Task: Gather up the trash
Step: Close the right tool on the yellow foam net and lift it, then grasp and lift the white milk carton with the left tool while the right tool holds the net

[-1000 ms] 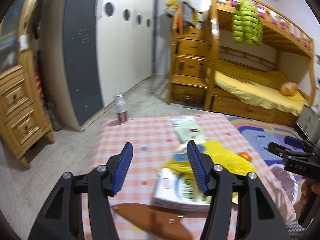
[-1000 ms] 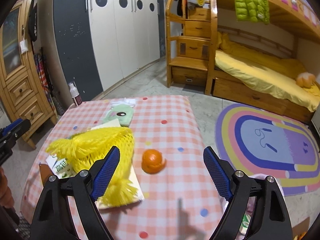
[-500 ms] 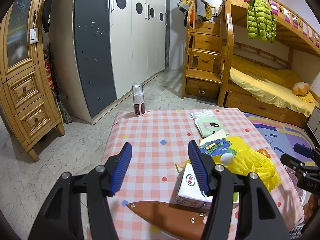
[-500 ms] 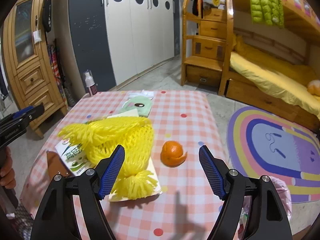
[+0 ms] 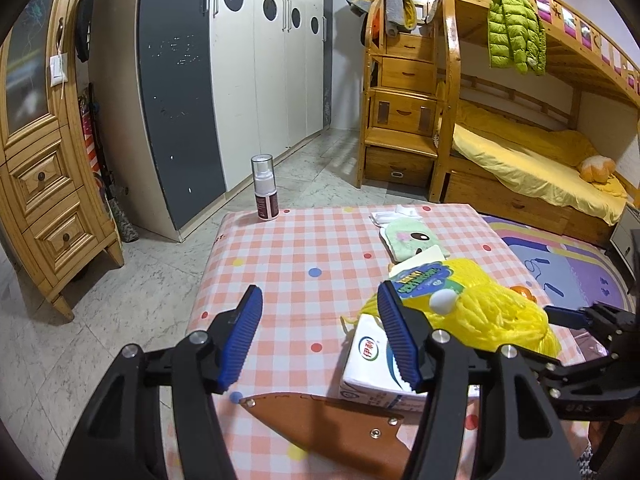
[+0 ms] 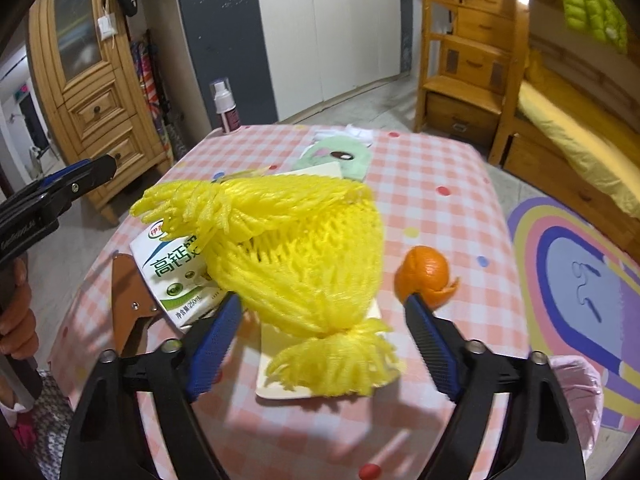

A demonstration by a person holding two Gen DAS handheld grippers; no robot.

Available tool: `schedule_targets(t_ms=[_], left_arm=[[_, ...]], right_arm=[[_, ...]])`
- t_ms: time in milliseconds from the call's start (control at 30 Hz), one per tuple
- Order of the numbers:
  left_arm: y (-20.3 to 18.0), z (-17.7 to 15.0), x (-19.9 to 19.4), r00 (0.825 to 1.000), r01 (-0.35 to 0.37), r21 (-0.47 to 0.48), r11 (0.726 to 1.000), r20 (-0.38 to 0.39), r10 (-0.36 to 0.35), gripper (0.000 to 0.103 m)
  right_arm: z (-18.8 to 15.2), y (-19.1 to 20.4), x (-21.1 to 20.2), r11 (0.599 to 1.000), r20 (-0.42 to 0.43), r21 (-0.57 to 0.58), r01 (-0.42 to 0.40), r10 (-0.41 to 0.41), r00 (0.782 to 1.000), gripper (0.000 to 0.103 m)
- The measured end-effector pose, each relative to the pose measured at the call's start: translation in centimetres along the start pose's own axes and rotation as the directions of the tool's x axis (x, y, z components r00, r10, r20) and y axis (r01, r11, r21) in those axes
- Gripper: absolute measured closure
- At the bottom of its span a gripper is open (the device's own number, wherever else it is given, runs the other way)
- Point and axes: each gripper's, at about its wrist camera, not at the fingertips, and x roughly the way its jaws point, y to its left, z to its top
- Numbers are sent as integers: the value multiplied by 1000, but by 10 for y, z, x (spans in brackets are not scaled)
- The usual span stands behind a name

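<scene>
Because the trash sits mixed together on the checkered table [image 6: 440,168], I hold my right gripper [image 6: 320,332] low with its jaws spread wide, so they can take the bulky yellow foam net [image 6: 296,248]. This net lies on a cream card [image 6: 280,384], partly over the milk carton [image 6: 176,268], and its frayed near end is just between my fingers, not yet touched. An orange peel [image 6: 426,270] rests just beside my right finger. My left gripper [image 5: 320,336] is also open and empty, near the carton [image 5: 368,364], above a brown leather piece [image 5: 332,424].
</scene>
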Motion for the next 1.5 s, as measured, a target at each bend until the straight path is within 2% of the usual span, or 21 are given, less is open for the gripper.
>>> schedule_targets(t_ms=[33,133,200,300,467,567,733,800,933,1100,1167,1300,1500], left_arm=[[0,0,0,1000,0,2,1000,-1,0,45],[1,-2,-1,1000,-2,5,1000,-1,2,45],[2,-3,-1,1000,-3,1,1000,-2,3,45],[4,-5,-2,1000,1,-3,1000,-7,-1,39],[-4,-15,-4,1000,21,33,999,-22,-20,28],[-14,-22,-6,998,57,59,997,-38,-55,22],[-36,-36,-7,989,121,126,985,-95,-109,21],[-39,-41,-7,980,166,112,980,-127,-151,22],[-39,-48,-1,950,258,24,966,-190,-249,22],[-54,-54,17,934,268,13,963,-249,-256,22],[-64,-55,24,936,255,38,966,-260,-237,17],[-72,-51,35,956,183,109,977,-250,-151,17],[-51,-42,40,972,43,125,991,-235,-12,17]], right_arm=[[0,1,2,1000,-9,-6,-7,7,1000,45],[-2,7,1,999,-10,-33,-4,4,1000,70],[-1,7,-11,999,47,-37,17,-15,999,74],[1,1,-29,999,133,0,41,-40,990,75],[2,-12,-55,994,247,68,81,-96,964,75],[1,-16,-63,990,280,91,105,-127,952,75],[-1,-24,-66,987,289,119,108,-138,947,75],[2,-25,-66,986,293,123,110,-142,945,75],[2,-25,-68,986,302,125,112,-146,942,75],[1,-23,-70,986,310,122,111,-144,940,75],[1,-25,-70,986,310,122,112,-144,940,75],[0,-26,-70,987,307,125,105,-139,941,75],[-1,-29,-72,988,310,122,97,-131,942,75]])
